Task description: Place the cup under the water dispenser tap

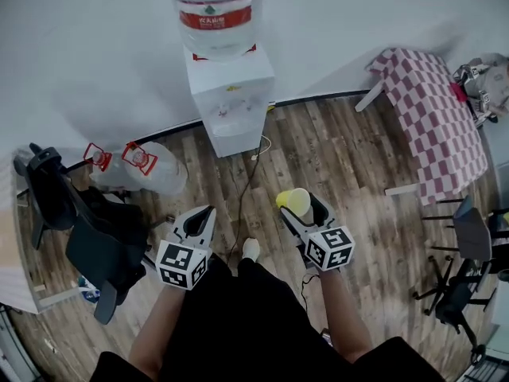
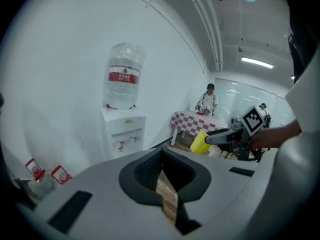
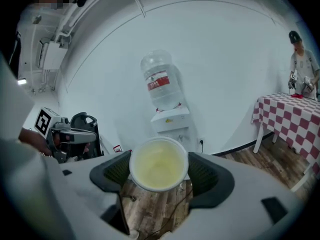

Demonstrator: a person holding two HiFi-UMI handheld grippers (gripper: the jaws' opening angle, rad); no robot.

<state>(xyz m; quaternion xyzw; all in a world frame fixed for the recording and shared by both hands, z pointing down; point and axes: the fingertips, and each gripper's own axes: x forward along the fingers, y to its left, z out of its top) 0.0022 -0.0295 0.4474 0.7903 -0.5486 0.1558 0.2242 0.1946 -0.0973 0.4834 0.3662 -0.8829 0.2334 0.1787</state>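
A yellow cup (image 1: 293,201) sits between the jaws of my right gripper (image 1: 302,205), which is shut on it; its open mouth faces the right gripper view's camera (image 3: 158,165). The white water dispenser (image 1: 231,98) stands against the wall ahead, with a large bottle (image 1: 216,6) on top, some way beyond the cup. Its taps (image 3: 180,132) show small above the cup. My left gripper (image 1: 205,213) is held beside the right one, shut on nothing, its pads (image 2: 150,171) meeting. In the left gripper view the cup (image 2: 199,142) is at the right and the dispenser (image 2: 122,134) is ahead to the left.
Two spare water bottles (image 1: 139,169) lie on the wooden floor left of the dispenser. Black chairs (image 1: 87,229) stand at the left. A checkered table (image 1: 437,118) and another chair (image 1: 461,253) are at the right. A cable (image 1: 246,183) runs across the floor. A person (image 3: 301,64) stands by the table.
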